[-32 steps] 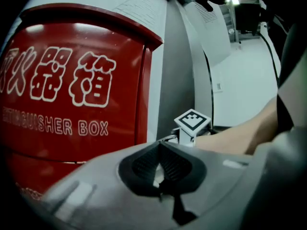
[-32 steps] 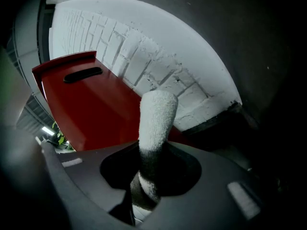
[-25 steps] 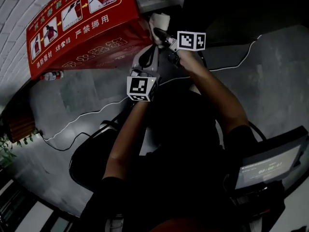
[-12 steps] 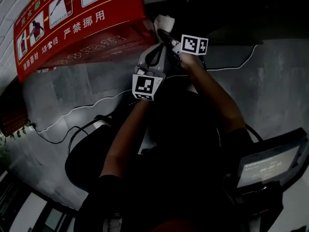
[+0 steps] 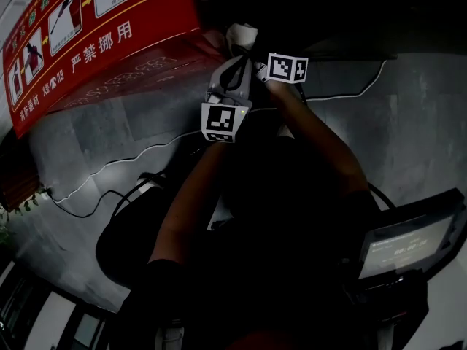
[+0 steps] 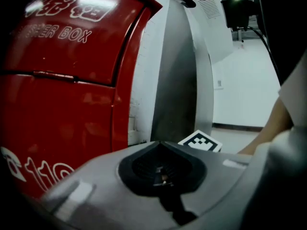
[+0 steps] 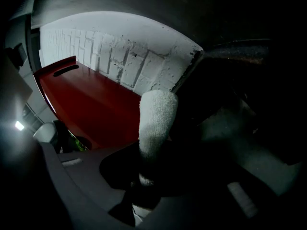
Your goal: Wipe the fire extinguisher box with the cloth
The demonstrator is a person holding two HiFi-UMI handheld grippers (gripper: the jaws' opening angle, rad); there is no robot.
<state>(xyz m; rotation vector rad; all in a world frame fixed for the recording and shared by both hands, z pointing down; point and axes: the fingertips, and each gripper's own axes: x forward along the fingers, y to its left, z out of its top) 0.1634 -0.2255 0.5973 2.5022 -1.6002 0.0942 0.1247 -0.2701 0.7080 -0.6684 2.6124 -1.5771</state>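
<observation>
Right gripper clamped on the cloth: white terry roll pinched at its lower end, the rest sticking up past the jaws. Left gripper clenched, pads together, nothing between them.

Head view: both sit side by side at the right end of the fire extinguisher box. Left gripper is just beside right gripper, with the cloth up at the box's corner. Can't tell if the cloth actually touches the red surface.

What each view adds:
- Right gripper view: box top face, with a dark slot near its far edge. White brick wall behind it.
- Left gripper view: box front, with a horizontal lid seam, white "BOX" lettering above and big white digits below. Grey panel to the right of the box. The right gripper's marker cube pokes up over the left gripper's body.
- Head view: lid with pictogram panels and a yellow border. White cable across the grey floor, lit screen bottom right.
</observation>
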